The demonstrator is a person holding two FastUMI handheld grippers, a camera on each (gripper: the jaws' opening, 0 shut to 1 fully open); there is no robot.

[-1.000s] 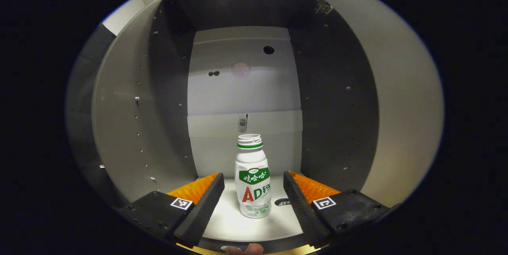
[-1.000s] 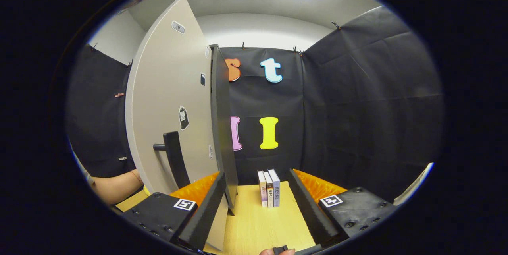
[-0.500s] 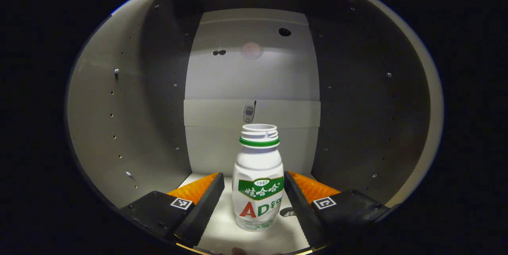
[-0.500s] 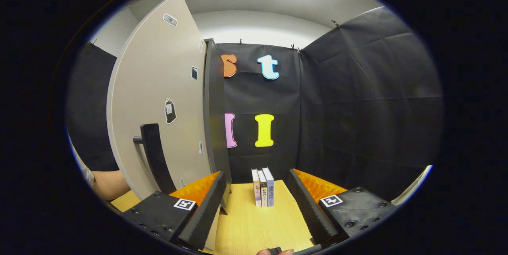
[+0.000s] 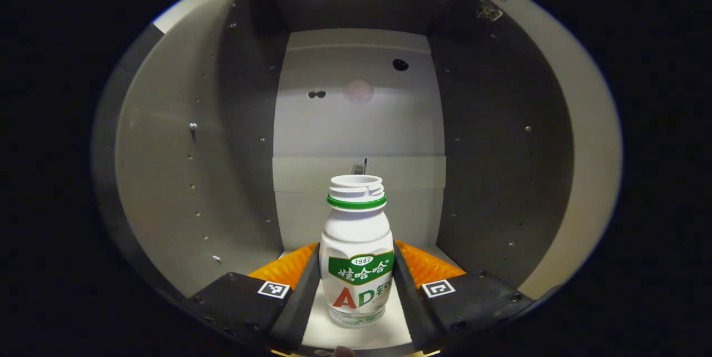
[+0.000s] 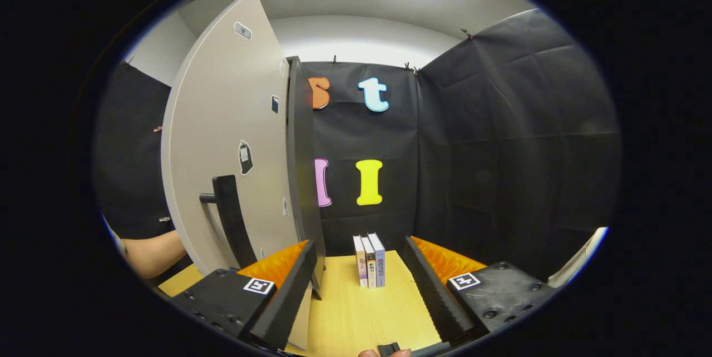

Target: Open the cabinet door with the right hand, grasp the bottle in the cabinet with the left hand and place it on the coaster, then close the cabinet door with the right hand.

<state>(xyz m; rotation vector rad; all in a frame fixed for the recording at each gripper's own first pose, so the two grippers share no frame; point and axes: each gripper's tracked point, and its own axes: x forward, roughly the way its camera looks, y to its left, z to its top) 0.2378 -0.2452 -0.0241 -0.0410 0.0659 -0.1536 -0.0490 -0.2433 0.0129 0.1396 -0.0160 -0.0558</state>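
Pale wood grain is what the table (image 6: 356, 318) is made of in the right gripper view, and three books (image 6: 369, 261) are stood upright on it toward its far edge, right against the black cloth wall. The cabinet door (image 6: 233, 145) is seen swung open on the left, light grey, with a dark bar handle (image 6: 231, 221) and a few small stickers stuck on it. A bare forearm (image 6: 150, 251) is glimpsed low at the left, past the door. The right gripper (image 6: 361, 284) is held with its fingers spread wide apart over the table, nothing between them.

Inside the cabinet (image 5: 167, 179), in the left gripper view, grey side walls dotted with shelf-pin holes can be made out, plus a lighter back panel and a white floor that's lit up pretty bright. A hinge (image 5: 489, 4) is spotted at the upper right.

The bottle (image 5: 356, 257) is stood upright on the cabinet floor near its front edge. It's a small white plastic one, capless, with a green ring round the neck and a green-and-red label, clear at the base. The left gripper (image 5: 356, 284) is closed in on it, both fingers pressed against the bottle's sides at label height.
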